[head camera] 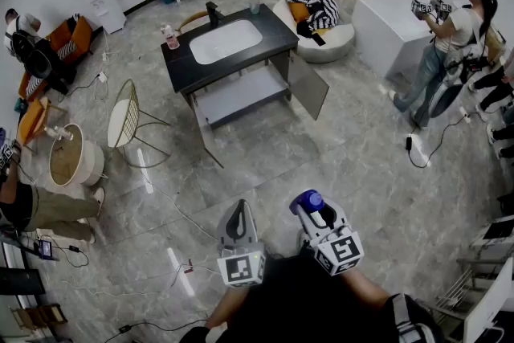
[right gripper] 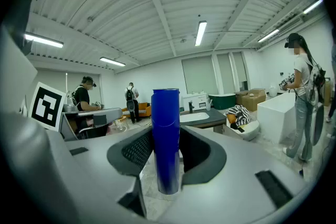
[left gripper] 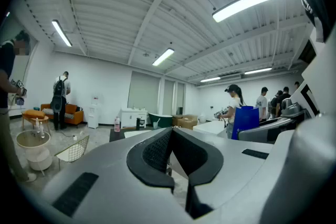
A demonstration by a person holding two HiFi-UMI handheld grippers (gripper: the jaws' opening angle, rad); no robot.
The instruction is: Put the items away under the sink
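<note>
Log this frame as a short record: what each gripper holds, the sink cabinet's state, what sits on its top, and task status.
left gripper: jaws together, nothing between them
right gripper: shut on upright blue cylindrical bottle
dark-topped sink cabinet: white basin, doors open, lower shelf exposed
countertop: pink bottle at the left edge, black faucet behind the basin
position: both grippers apart from the cabinet, across grey floor
task status: blue bottle not yet under the sink

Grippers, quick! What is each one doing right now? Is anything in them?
Left gripper: closed, nothing in it.
Right gripper: closed on a blue bottle.
</note>
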